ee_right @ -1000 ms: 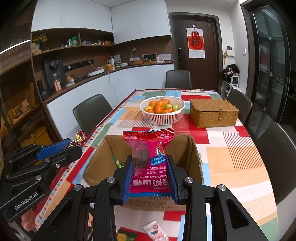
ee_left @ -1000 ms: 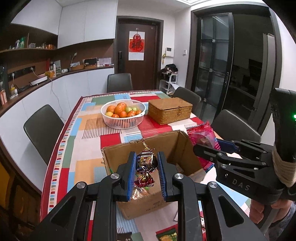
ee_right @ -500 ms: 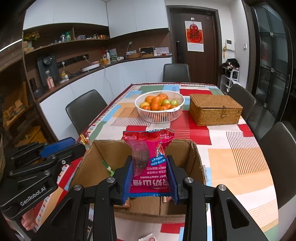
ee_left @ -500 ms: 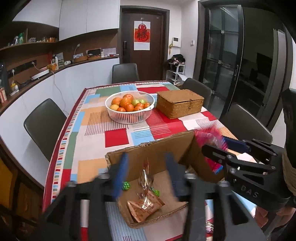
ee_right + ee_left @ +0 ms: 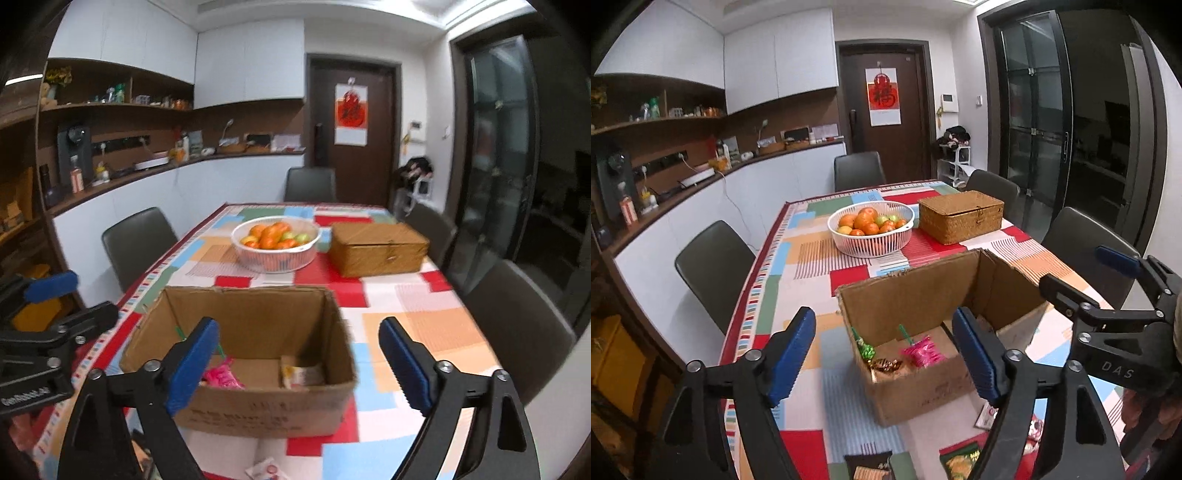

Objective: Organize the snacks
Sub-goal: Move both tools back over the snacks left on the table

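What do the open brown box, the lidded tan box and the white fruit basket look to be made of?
Open brown box: corrugated cardboard, matte, with a ragged torn rim. Lidded tan box: woven wicker or rattan, judging by its fine weave texture. White fruit basket: probably moulded plastic, smooth, with slotted walls.

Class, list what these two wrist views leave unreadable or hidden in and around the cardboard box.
- Left wrist view: the snack packets at the bottom edge are cut off.
- Left wrist view: the cardboard box floor is partly hidden by its near wall.
- Right wrist view: the box print is blurred; the pink snack is partly behind a finger.
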`<state>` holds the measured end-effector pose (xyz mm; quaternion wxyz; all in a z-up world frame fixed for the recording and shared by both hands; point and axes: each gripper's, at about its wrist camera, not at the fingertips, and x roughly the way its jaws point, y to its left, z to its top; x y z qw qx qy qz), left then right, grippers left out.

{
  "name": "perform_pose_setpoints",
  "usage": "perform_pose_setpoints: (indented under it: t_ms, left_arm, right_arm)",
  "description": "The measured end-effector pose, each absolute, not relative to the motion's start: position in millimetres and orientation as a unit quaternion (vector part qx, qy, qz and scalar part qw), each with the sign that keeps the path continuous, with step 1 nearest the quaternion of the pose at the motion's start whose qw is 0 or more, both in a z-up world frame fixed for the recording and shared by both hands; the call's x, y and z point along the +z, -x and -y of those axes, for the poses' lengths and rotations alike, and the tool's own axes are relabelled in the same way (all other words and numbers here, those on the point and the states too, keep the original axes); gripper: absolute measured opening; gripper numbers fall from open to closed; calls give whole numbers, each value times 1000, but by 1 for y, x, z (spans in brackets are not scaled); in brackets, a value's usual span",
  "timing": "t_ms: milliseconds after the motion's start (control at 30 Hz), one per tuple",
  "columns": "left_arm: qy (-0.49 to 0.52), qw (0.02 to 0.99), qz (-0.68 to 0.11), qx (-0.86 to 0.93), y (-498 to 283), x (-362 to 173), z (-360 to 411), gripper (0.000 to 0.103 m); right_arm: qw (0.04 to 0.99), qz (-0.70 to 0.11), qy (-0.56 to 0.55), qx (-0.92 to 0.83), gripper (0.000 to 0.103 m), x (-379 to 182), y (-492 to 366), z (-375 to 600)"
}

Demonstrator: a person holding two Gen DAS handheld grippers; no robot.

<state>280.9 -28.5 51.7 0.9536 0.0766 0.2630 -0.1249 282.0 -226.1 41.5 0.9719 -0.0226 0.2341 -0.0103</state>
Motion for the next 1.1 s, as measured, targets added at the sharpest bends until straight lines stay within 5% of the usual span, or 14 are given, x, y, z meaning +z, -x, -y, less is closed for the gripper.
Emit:
perform_pose_setpoints:
  t_ms: [500,1100]
  left_arm:
    - [-89,955,-258,-114,-208,39,15,84]
    - [-94,926,-348,-113,-170,-33,10,83]
  right_arm:
    - [967,-253,28,22,97,24,-212,218]
    - [940,-331,70,43,97,-28,-180,211]
